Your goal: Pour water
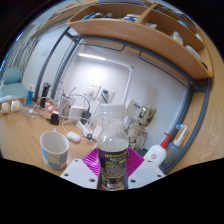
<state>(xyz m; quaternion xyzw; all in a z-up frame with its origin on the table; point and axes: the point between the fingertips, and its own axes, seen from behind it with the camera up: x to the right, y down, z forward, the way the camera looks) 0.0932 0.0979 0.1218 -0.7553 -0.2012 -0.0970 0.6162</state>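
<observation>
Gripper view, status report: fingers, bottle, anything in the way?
Gripper shut on bottle, held upright. Cup stands apart, beside the fingers, nothing between. No pour yet.

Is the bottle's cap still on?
No: the clear plastic bottle gripped between the gripper's pink pads shows an open neck, with no cap on it.

bottle (pixel 113 155): clear, upright, between tongs (pixel 113 176) | cup (pixel 54 147): white, upright, nearby
</observation>
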